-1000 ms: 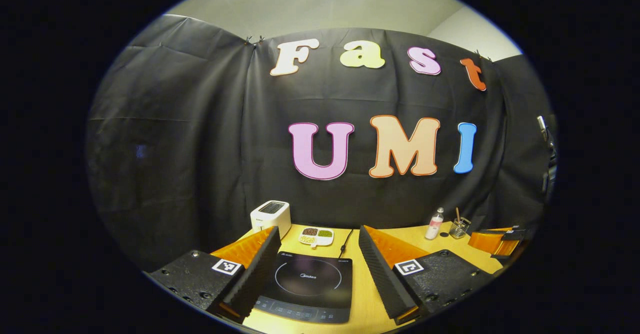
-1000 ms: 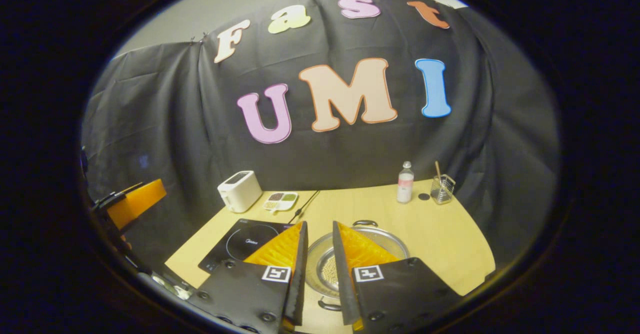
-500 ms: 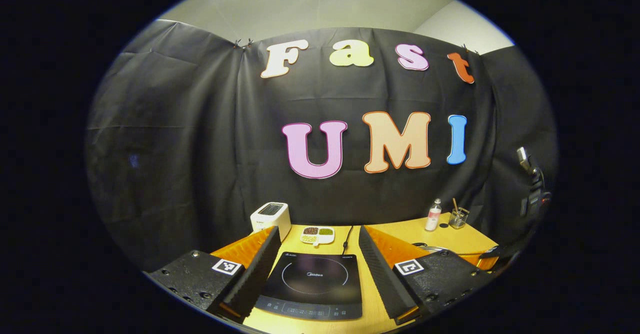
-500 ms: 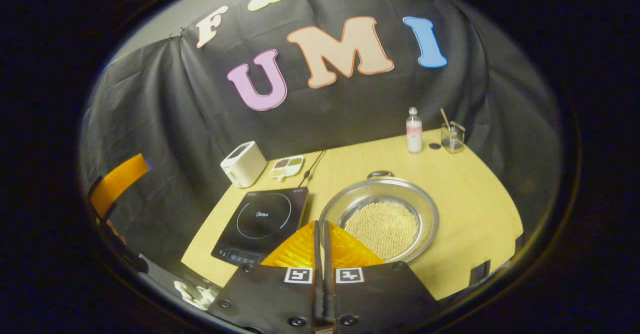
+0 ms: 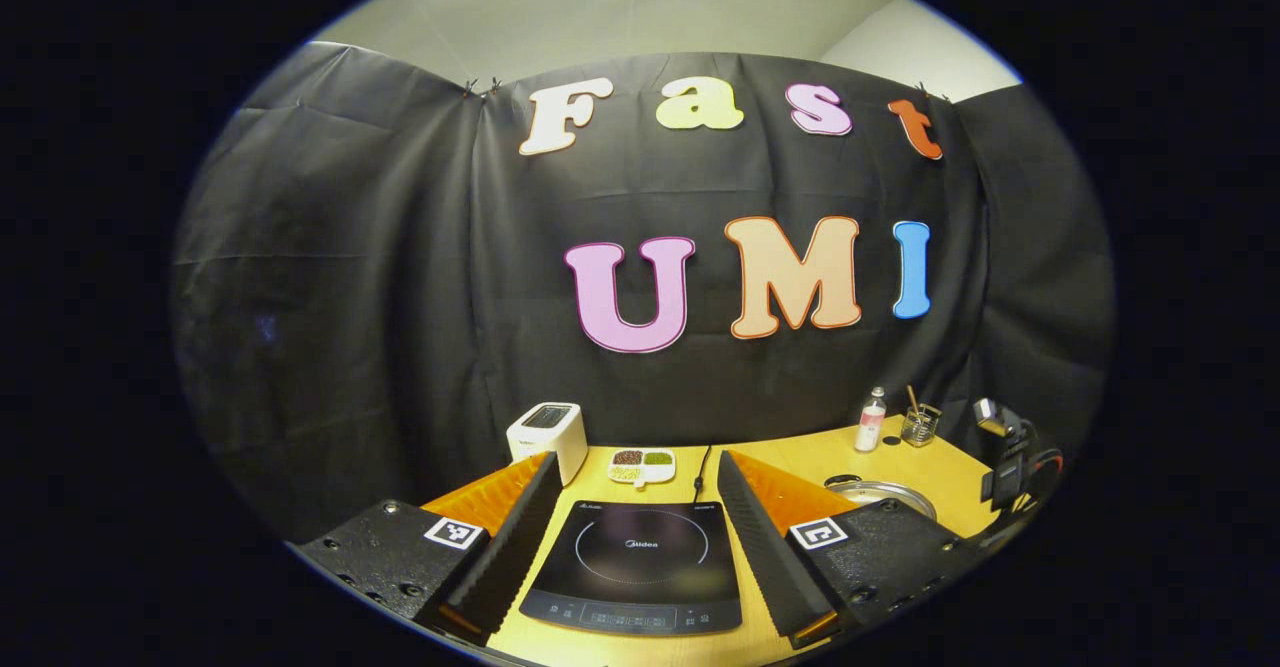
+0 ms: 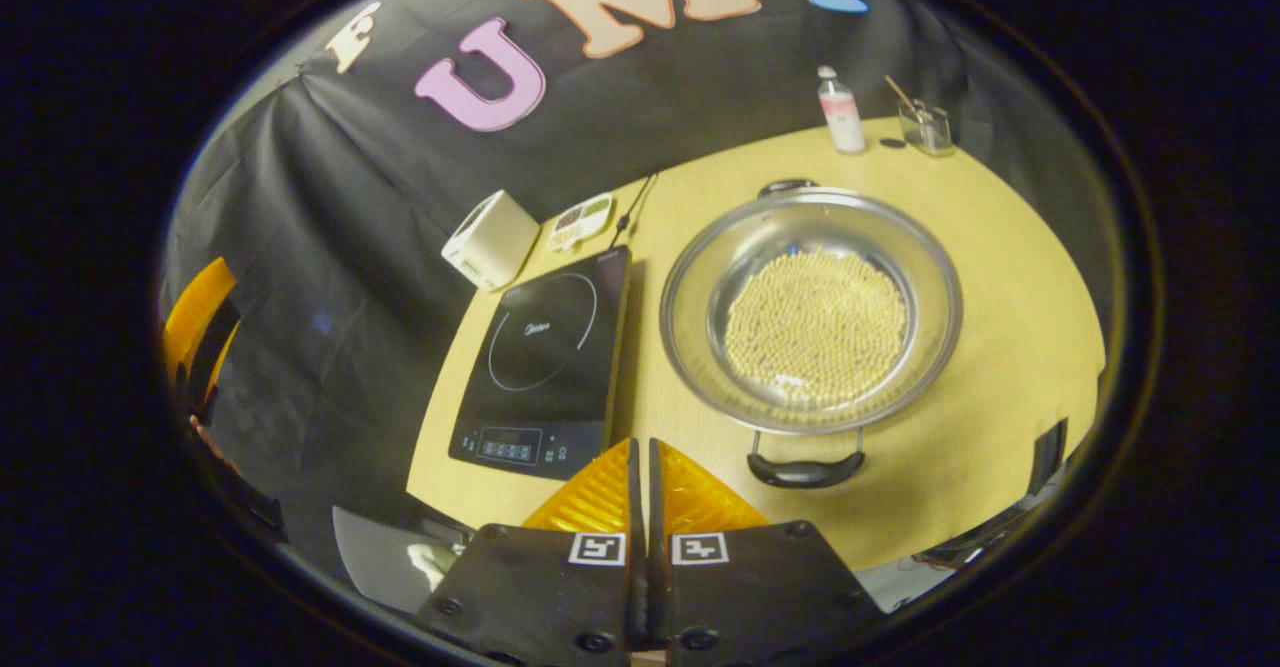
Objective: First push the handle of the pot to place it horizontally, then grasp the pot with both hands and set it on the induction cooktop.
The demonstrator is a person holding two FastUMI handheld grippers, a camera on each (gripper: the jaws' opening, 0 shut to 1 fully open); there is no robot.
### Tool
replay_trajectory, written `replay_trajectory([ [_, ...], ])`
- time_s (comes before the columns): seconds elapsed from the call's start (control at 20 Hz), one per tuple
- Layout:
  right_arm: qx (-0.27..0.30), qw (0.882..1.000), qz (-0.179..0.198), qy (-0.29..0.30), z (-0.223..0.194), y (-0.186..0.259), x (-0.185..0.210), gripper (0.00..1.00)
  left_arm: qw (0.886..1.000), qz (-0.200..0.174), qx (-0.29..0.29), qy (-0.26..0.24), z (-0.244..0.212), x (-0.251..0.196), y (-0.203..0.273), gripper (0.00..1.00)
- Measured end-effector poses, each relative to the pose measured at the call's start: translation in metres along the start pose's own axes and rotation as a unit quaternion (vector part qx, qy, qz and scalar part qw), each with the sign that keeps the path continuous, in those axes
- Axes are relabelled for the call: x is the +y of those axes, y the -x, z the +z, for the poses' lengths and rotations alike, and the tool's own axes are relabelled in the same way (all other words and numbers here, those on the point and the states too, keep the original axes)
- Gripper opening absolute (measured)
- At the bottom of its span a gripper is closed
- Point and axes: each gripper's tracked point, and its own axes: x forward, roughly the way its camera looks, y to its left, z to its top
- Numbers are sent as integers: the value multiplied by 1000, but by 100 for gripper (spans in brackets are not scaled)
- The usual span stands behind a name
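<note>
Left tongs (image 5: 632, 527) spread wide above induction cooktop (image 5: 636, 567), right tongs (image 6: 641, 467) pressed together, empty, over near worktop (image 6: 1000, 347) edge, pot (image 6: 812, 312) right of cooktop, near handle (image 6: 806, 469) toward that edge.

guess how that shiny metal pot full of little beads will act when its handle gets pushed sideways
The shiny round metal pot probably pivots or slides on the smooth yellow table rather than tipping, being wide and shallow. The layer of pale round beads likely adds weight and may roll about. Its near black handle looks stiff enough to push.

Black gripper bodies (image 6: 645, 587) — screws, square tags — ridged fingers (image 5: 510, 537).
</note>
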Motion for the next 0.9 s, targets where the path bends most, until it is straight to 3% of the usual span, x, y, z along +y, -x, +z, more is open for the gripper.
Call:
replay_trajectory([
  [0.4, 52, 998, -33, -23, -21, -41, -23, 3, 1000, -7, 11, 6, -12, 10, -5, 92],
  [0.85, 77, 993, -84, -32, -27, -57, -57, 0, 1000, -5, 16, 7, -17, 18, -17, 92],
  [0.9, 77, 993, -84, -37, -26, -58, -59, 0, 1000, -9, 19, 6, -18, 16, -19, 96],
])
